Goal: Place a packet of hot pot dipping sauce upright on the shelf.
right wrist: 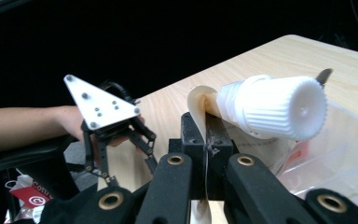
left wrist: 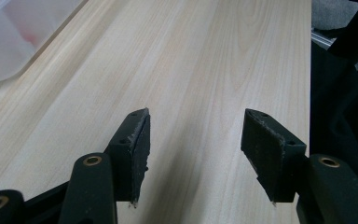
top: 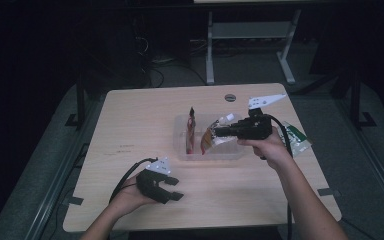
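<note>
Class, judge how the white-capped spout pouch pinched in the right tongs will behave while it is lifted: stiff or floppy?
Probably floppy: the spout pouch curls where the right tongs pinch its thin edge. Its ribbed white cap looks rigid and may make it swing.

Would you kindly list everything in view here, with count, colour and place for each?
pouch: one, cream with a white screw cap, clamped in the right gripper above the bin
bin: one, clear plastic, middle of the table
red packet: one, red, upright in the bin's left part
green packet: one, green and white, on the table right of the bin
table: one, light wood
right gripper: one, black, shut on the pouch
left gripper: one, black, open, low over the table's near left
</note>
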